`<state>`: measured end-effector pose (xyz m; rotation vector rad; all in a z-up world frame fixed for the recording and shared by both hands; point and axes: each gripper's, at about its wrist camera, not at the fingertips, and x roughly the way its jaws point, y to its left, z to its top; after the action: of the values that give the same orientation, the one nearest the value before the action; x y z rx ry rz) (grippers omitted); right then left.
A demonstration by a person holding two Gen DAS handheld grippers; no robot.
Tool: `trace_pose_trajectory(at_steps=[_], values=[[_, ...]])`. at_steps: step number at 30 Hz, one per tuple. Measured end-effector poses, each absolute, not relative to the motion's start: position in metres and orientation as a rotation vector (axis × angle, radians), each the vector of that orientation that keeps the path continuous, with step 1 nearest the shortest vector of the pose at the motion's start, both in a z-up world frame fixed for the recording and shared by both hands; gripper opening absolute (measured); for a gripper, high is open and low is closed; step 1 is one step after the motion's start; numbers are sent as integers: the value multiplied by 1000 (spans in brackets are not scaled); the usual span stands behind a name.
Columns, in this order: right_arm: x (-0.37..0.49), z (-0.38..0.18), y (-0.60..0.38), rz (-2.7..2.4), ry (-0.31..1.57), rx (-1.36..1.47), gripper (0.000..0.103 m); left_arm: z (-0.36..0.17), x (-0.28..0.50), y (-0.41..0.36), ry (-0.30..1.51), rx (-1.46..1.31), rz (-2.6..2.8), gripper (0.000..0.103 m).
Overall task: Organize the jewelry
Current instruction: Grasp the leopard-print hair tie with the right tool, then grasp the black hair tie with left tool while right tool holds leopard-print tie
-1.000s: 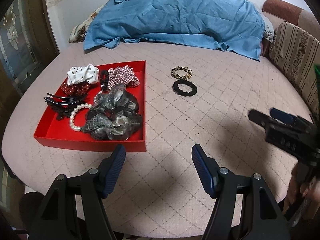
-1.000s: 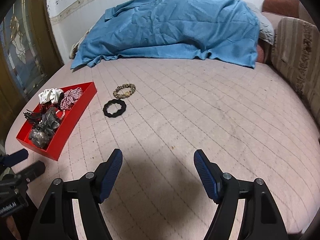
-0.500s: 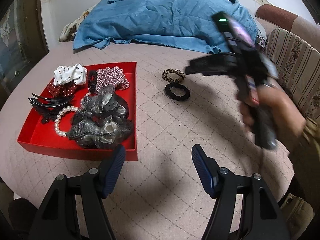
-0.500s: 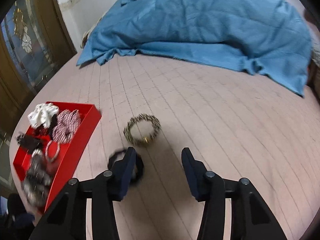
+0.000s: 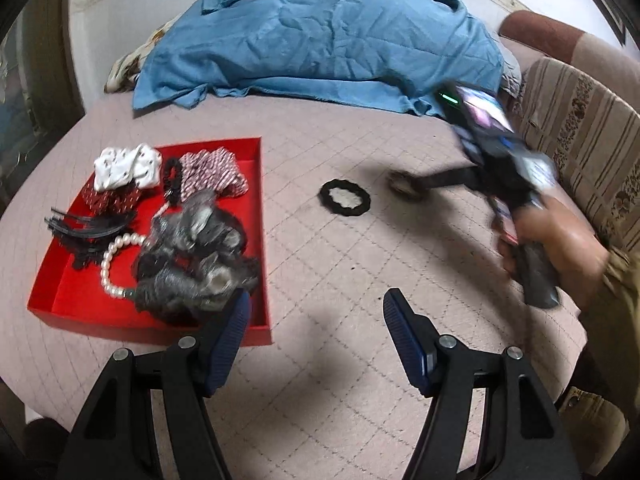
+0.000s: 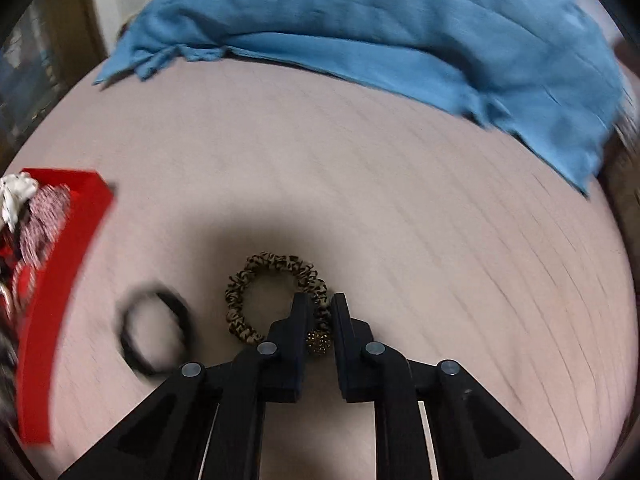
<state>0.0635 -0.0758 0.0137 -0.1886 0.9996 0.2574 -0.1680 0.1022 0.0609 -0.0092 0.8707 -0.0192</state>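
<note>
R claw [image 6: 320, 300] just clamped leopard scrunchie [image 6: 256, 276]

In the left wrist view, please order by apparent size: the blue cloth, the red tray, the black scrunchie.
1. blue cloth
2. red tray, though nearness to the camera enlarges it
3. black scrunchie, clearly smallest

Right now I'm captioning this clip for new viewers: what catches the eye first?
The right gripper, jaws just closing, pinches the leopard-print scrunchie on the pink quilted bed, a black scrunchie beside it. At left, the red tray is crowded with hair ties and pearls, and a blue cloth lies behind.
</note>
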Motion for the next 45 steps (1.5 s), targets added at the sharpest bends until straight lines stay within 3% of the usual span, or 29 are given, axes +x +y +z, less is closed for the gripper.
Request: trace_pose_trajectory(at_steps=[8, 20, 26, 29, 33, 37, 39, 41, 42, 45], values=[[-1, 15, -174, 197, 1007, -75, 13, 63, -156, 82, 903, 7, -21, 68], [-6, 12, -186, 246, 958, 58, 17, 72, -92, 75, 928, 51, 30, 68], [-6, 12, -189, 282, 962, 112, 31, 47, -38, 84, 1009, 59, 63, 67], [-6, 11, -189, 289, 961, 119, 31, 30, -17, 85, 1056, 58, 78, 60], [-3, 10, -189, 297, 958, 131, 31, 10, 6, 83, 1112, 74, 81, 41], [-1, 9, -186, 302, 955, 124, 31, -2, 18, 79, 1119, 89, 83, 34], [1, 9, -186, 307, 953, 122, 31, -2, 21, 77, 1117, 82, 66, 20], [2, 8, -185, 314, 950, 114, 21, -1, 21, 74, 1115, 79, 51, 9], [2, 8, -185, 319, 952, 119, 9, -1, 20, 72, 1116, 76, 40, 8], [2, 8, -188, 335, 944, 152, 9, 4, 13, 66, 1108, 64, 7, 8]])
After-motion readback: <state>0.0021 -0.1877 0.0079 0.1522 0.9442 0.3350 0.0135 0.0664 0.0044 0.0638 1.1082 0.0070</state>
